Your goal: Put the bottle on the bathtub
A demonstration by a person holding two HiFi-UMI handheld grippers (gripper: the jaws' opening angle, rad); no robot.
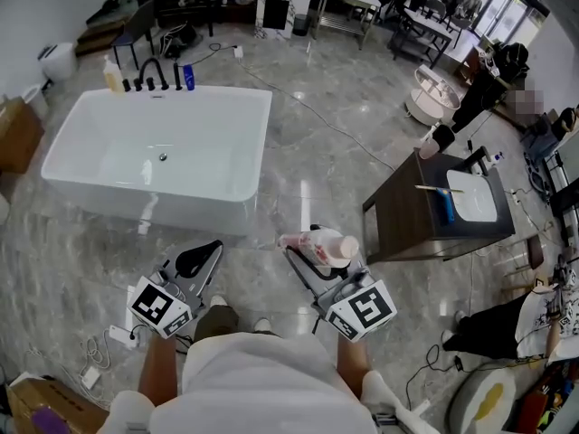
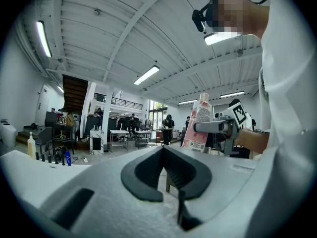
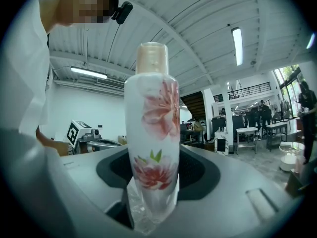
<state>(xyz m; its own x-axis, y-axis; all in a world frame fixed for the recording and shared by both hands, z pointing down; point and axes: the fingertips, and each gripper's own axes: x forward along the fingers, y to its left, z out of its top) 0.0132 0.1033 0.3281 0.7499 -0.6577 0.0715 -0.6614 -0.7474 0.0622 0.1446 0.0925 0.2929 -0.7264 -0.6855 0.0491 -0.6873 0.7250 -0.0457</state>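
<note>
A white bottle with pink flowers and a beige cap is clamped by its lower end in my right gripper, which is shut on it. The right gripper view has the bottle standing up out of the jaws, with crinkled clear wrap at its base. A white bathtub stands on the floor ahead and to the left, apart from both grippers. My left gripper hangs near the tub's near corner; its pads meet at the tips with nothing between them. The left gripper view also catches the bottle to its right.
Black taps and small bottles stand at the tub's far end. A dark vanity cabinet with a white basin is at the right. A cardboard box sits at the left, a cable crosses the marble floor, and a person sits at lower right.
</note>
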